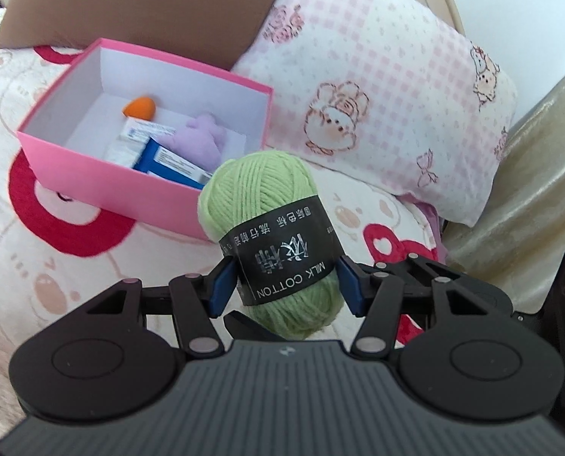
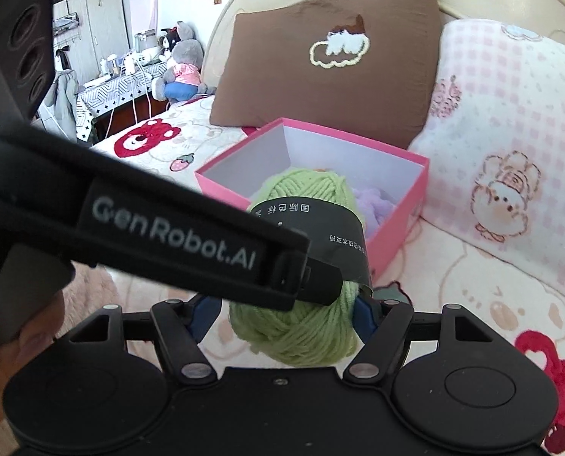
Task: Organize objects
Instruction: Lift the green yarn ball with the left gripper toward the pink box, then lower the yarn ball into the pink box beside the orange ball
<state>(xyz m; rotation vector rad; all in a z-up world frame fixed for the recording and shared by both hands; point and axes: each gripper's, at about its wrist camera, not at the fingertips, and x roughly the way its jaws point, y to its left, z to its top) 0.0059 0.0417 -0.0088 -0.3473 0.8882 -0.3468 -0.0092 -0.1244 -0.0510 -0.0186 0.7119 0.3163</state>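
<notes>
Left tool (image 1: 284, 285) pinching the green yarn ball (image 1: 267, 197), right tool (image 2: 282, 313) spread around it: clear the pink box (image 1: 103, 186) rim, release low.

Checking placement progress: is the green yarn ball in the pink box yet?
Out. The yarn ball sits in the left gripper, short of the pink box.

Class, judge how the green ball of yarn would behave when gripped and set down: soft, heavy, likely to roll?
The green yarn ball probably squashes: it is loosely wound strands. It looks light for its bulk. Its rounded ends suggest it may roll, though the paper band might slip under the pads.
</notes>
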